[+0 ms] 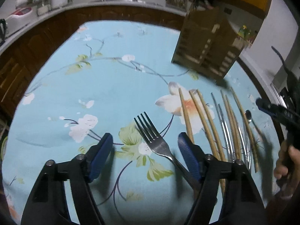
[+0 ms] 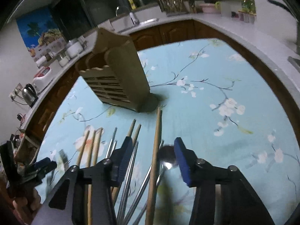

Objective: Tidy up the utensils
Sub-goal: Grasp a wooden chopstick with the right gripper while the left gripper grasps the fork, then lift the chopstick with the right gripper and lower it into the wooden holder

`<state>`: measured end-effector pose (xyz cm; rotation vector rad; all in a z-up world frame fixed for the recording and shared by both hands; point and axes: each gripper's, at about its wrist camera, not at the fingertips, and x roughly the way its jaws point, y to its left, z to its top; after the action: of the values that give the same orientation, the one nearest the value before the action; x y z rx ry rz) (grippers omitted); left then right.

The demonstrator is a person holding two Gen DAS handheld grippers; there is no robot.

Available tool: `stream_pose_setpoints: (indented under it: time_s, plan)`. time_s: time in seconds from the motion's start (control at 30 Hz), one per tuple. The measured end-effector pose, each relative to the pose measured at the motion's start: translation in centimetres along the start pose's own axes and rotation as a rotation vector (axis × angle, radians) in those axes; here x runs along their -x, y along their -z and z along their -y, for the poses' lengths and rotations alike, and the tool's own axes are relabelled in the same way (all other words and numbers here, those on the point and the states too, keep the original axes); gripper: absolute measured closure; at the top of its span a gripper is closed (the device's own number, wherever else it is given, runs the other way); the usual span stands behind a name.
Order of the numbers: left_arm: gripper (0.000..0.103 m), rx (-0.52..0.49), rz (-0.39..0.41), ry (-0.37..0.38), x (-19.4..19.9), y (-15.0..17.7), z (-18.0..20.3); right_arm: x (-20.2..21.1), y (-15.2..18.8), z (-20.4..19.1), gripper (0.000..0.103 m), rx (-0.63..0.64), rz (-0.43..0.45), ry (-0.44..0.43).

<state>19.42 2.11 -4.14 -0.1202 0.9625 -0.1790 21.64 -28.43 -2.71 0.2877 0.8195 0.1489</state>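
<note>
- Two tongs hang over the worktop (image 1: pixel 112 86), both spread wide and gripping nothing.
- The left tongs (image 1: pixel 145 156) straddle a steel fork (image 1: pixel 155 142) lying flat.
- The right tongs (image 2: pixel 152 159) sit above wooden chopsticks (image 2: pixel 155 150), metal chopsticks (image 2: pixel 129 168) and a spoon (image 2: pixel 166 161).
- The slatted wooden utensil holder (image 2: pixel 116 76) stands beyond them; I cannot tell what is in it.

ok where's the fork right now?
In the left wrist view the fork lies flat on the blue floral tablecloth, between the open left tool fingers, tines pointing away, left of the wooden chopsticks.
</note>
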Motion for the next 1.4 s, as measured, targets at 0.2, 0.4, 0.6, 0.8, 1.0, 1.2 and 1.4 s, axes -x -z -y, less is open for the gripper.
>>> stream_pose_setpoints:
  time_s: [0.2, 0.4, 0.6, 0.8, 1.0, 1.2, 1.4]
  plan:
    - [0.048, -0.012, -0.050, 0.007, -2.3, -0.9, -0.1, -4.1, -1.7, 0.1, 0.065, 0.034, -0.082, 0.041]
    - [0.077, -0.047, -0.049, 0.054, -2.9, -1.5, 0.1, -6.7, -2.4, 0.1, 0.074, 0.059, -0.149, 0.060]
    - [0.099, -0.017, -0.043, 0.153, -2.5, -1.8, -0.5, -7.3, -2.8, -0.7, 0.097, 0.101, -0.155, 0.082]
    - [0.101, -0.014, 0.015, 0.168, 0.0, -2.1, -0.7, -3.7, -3.0, -1.2, 0.098, 0.054, -0.094, -0.009]
    - [0.101, -0.020, 0.084, 0.170, 3.5, -2.7, -0.5, 3.3, -3.4, -2.4, 0.098, 0.052, 0.021, -0.081]
    - [0.101, -0.018, 0.179, 0.185, 7.1, -3.8, -0.7, 8.8, -3.6, -3.8, 0.098, 0.065, 0.117, -0.125]
    - [0.101, -0.029, 0.289, 0.171, 10.1, -7.4, -0.1, 12.2, -5.9, -5.5, 0.098, 0.080, 0.252, -0.125]
